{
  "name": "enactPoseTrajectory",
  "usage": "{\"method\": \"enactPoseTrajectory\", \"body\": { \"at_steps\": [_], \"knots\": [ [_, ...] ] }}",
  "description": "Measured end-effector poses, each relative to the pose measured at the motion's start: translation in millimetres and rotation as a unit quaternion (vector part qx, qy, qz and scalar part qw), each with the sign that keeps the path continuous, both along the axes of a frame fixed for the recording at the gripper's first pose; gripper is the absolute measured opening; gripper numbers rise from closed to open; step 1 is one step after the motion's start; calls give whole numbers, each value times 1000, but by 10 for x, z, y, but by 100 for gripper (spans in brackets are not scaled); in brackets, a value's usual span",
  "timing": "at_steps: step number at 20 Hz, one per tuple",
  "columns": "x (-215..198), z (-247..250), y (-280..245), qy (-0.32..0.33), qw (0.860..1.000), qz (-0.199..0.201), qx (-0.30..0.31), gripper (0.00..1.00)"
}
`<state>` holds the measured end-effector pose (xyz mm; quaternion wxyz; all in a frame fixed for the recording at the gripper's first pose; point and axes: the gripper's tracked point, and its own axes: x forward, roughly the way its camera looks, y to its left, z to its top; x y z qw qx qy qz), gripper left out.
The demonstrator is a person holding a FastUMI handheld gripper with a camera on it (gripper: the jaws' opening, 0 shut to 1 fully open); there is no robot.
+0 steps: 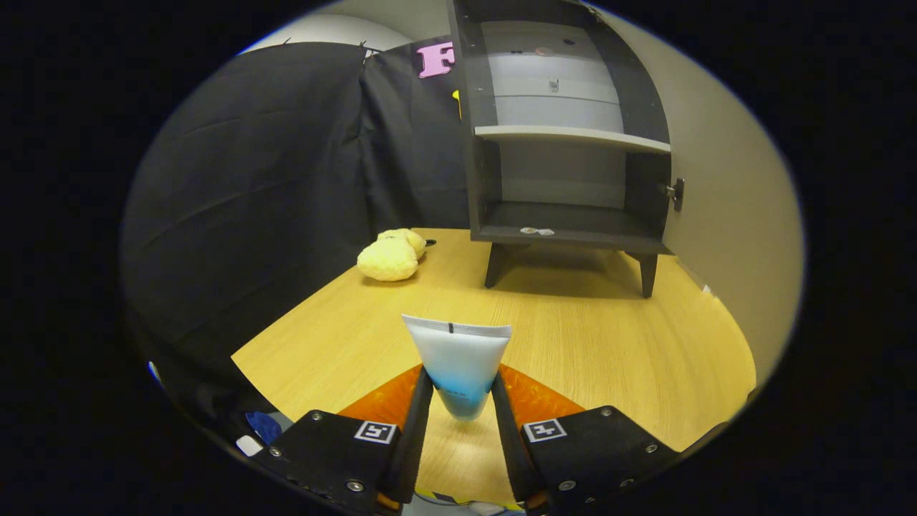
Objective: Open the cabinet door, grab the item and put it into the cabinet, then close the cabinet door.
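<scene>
Hand-held gripper [462, 401] clamped on the tube [458, 362], lifted off the bench [609, 344]. We carry it level to the open cabinet [566, 143] at the bench's far edge, aiming for the lower shelf [566, 218], clearing the door [716, 186].

A wooden table [573, 344] is filling the near ground. Black cloth [286, 165] is hanging along the left and far sides, while a pale wall [723, 186] is rising on the right.
</scene>
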<state>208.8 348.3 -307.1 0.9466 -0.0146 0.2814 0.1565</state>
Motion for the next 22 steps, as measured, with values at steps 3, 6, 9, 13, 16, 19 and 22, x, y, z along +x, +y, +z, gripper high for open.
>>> {"method": "enactPoseTrajectory", "body": {
  "at_steps": [3, 6, 9, 13, 16, 19, 22],
  "knots": [
    [211, 330, -77, -28, 1000, -5, 2, 50],
    [432, 628, -155, -45, 999, -18, 11, 50],
    [679, 933, -238, -68, 997, -26, 12, 50],
    [1059, 1309, -327, -87, 995, -40, 17, 50],
    [1395, 1580, -386, -98, 993, -56, 29, 50],
    [1718, 1826, -462, -110, 991, -67, 35, 50],
    [2044, 2021, -486, -117, 989, -76, 45, 50]
  ]
}}
